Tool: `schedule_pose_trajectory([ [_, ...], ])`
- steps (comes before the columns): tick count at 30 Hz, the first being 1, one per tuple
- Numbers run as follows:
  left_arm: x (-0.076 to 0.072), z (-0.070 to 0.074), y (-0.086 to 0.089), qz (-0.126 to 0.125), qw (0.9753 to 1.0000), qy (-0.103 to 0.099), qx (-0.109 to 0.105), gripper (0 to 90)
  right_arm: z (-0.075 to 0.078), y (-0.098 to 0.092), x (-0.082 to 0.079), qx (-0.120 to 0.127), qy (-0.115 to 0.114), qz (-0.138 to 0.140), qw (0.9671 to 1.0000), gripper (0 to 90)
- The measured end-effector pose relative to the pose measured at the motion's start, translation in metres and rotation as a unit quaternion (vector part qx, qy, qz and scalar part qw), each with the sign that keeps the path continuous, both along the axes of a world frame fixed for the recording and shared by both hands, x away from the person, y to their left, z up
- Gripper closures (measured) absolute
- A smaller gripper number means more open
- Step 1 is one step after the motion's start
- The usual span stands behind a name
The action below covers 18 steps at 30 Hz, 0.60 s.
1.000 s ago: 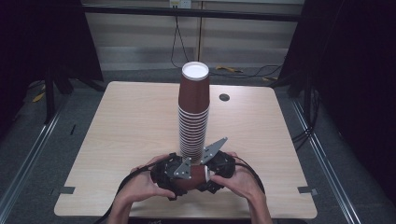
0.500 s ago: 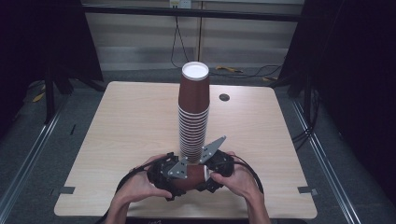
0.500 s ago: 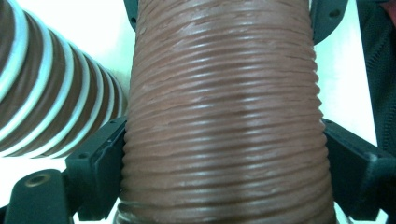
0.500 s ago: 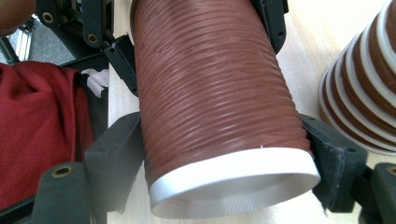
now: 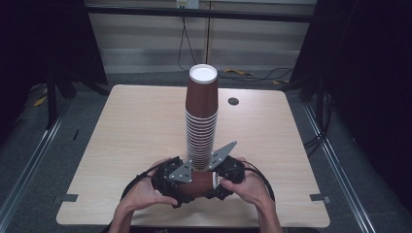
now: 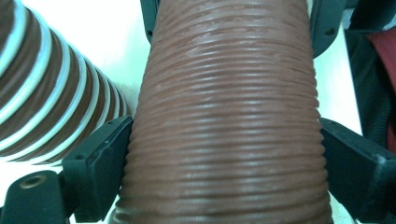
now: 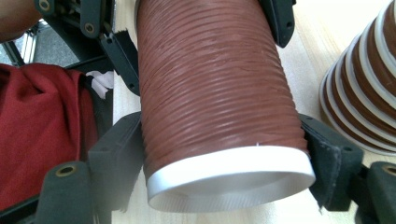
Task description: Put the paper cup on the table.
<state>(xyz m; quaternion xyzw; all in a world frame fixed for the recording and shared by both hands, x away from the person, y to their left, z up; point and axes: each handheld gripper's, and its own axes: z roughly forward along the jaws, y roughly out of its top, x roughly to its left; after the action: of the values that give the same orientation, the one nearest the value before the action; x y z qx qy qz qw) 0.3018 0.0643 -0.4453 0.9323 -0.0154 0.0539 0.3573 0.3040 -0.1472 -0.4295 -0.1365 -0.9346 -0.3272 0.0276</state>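
A tall stack of upside-down brown paper cups [image 5: 201, 121] stands at the middle of the table, and shows beside the jaws as stack [image 6: 46, 93] and stack [image 7: 369, 93]. Just in front of it, near the table's front edge, a single brown ribbed cup [image 5: 199, 183] lies on its side between both hands. My left gripper [image 5: 180, 183] is shut on one end of the cup [image 6: 229, 93], with its jaws pressed on both sides at the left gripper [image 6: 226, 154]. My right gripper [image 5: 217, 180] is shut on the other end, where the cup [image 7: 210, 84] turns its white-rimmed end toward the camera at the right gripper [image 7: 222, 154].
The light wooden table [image 5: 136, 126] has a small dark round hole [image 5: 233, 101] at the back right. Black frame posts and floor rails stand on both sides. Red cloth [image 7: 42, 130] hangs at the person's side of the table.
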Motion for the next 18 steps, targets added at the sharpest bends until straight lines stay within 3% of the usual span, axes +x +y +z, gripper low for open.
schedule_pose_trajectory([
  [6,0.001,0.002,0.003,-0.001,0.9999,0.002,-0.016,10.7,0.003,0.000,-0.002,0.003,-0.006,-0.001,1.0000,23.1],
  [9,0.002,0.006,0.007,-0.005,0.9985,0.012,-0.052,12.7,0.002,0.001,-0.001,0.004,-0.007,0.001,1.0000,23.3],
  [16,0.002,0.008,0.009,-0.002,0.9974,0.013,-0.071,14.3,0.003,0.000,-0.001,0.004,-0.011,0.000,0.9999,23.3],
  [17,0.003,0.009,0.010,-0.004,0.9967,0.016,-0.080,15.8,0.002,0.000,-0.001,0.004,-0.009,-0.001,1.0000,23.3],
  [18,0.003,0.011,0.011,0.003,0.9944,0.019,-0.104,17.2,0.002,0.000,-0.001,0.002,-0.010,-0.001,0.9999,23.3],
])
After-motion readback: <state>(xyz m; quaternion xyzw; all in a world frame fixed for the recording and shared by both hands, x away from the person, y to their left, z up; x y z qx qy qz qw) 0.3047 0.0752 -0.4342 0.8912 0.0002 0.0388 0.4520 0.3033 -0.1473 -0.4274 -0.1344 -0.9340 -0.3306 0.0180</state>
